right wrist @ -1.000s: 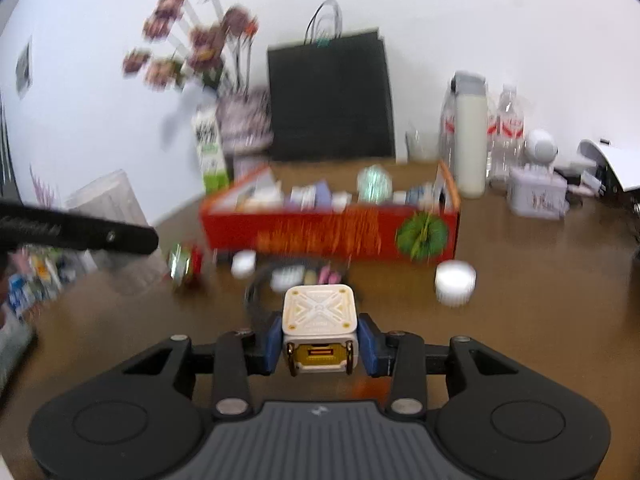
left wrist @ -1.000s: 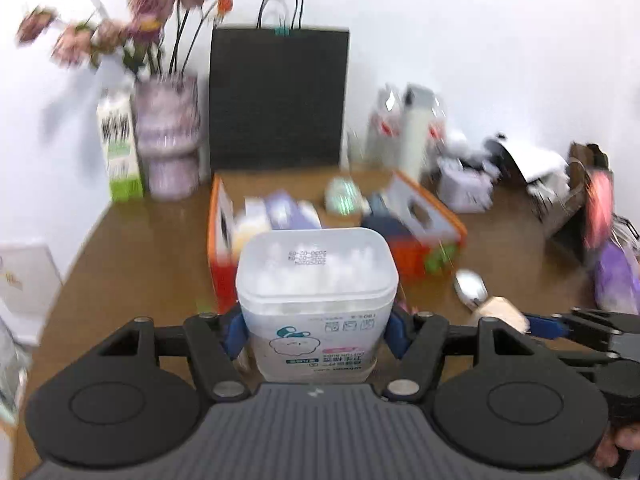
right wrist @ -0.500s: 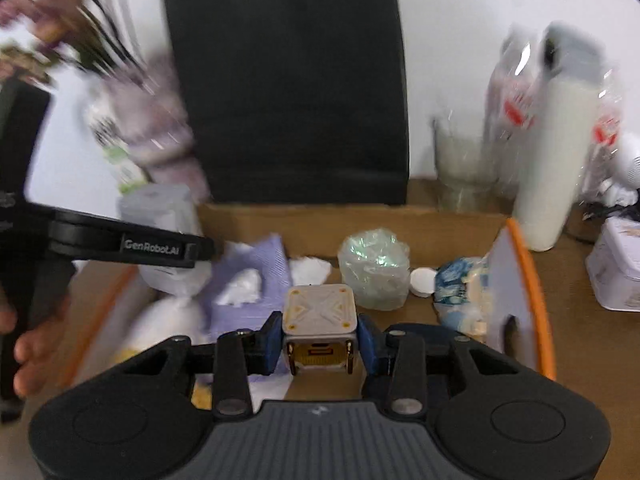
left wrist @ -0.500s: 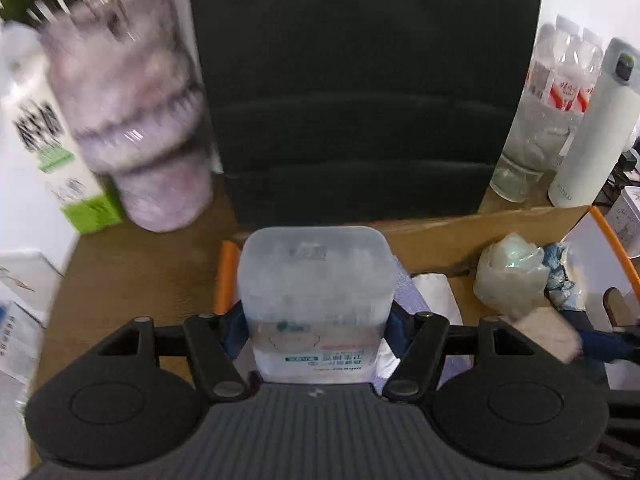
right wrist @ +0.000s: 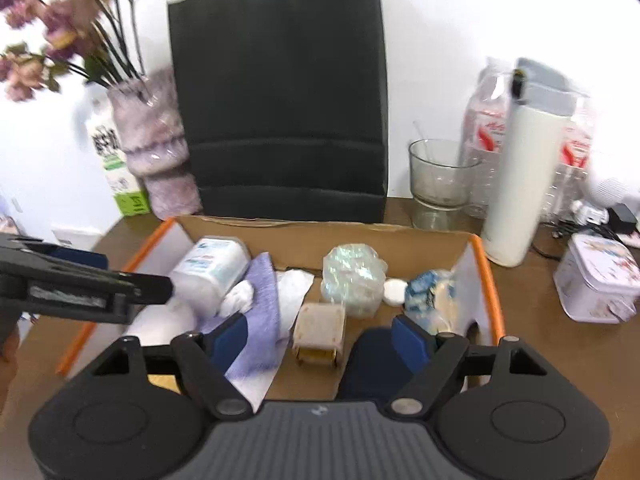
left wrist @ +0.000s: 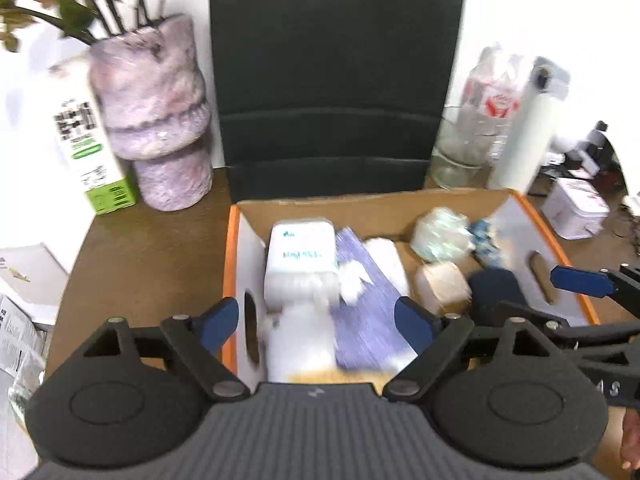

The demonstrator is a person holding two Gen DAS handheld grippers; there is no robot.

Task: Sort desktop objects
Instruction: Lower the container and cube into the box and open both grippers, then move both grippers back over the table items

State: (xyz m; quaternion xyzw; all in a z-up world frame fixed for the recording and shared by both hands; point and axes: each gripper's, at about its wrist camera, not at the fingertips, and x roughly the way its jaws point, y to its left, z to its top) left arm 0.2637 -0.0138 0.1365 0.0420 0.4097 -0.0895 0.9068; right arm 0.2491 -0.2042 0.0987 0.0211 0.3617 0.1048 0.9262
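An orange cardboard box (left wrist: pixel 231 248) (right wrist: pixel 489 280) holds the sorted items. My left gripper (left wrist: pixel 318 322) is open and empty above the box's left end. The clear cotton-swab tub (left wrist: pixel 301 268) (right wrist: pixel 211 270) lies on its side in the box below it. My right gripper (right wrist: pixel 320 338) is open and empty above the box's middle. The small cream cube with a gold base (right wrist: pixel 320 332) (left wrist: pixel 442 285) sits in the box between its fingers, apart from them. The right gripper also shows in the left wrist view (left wrist: pixel 580 280).
In the box are a purple cloth (right wrist: pixel 262 312), an iridescent wrapped ball (right wrist: pixel 352 276), a dark blue item (right wrist: pixel 372 364) and a blue-white packet (right wrist: pixel 428 292). Behind stand a black paper bag (right wrist: pixel 280 100), pink vase (left wrist: pixel 156 120), milk carton (left wrist: pixel 86 144), glass bowl (right wrist: pixel 440 180), white flask (right wrist: pixel 520 176) and tin (right wrist: pixel 600 280).
Both grippers have opened over the box. The cotton-swab tub dropped from the left gripper into the box; the cream cube dropped from the right gripper into the box.
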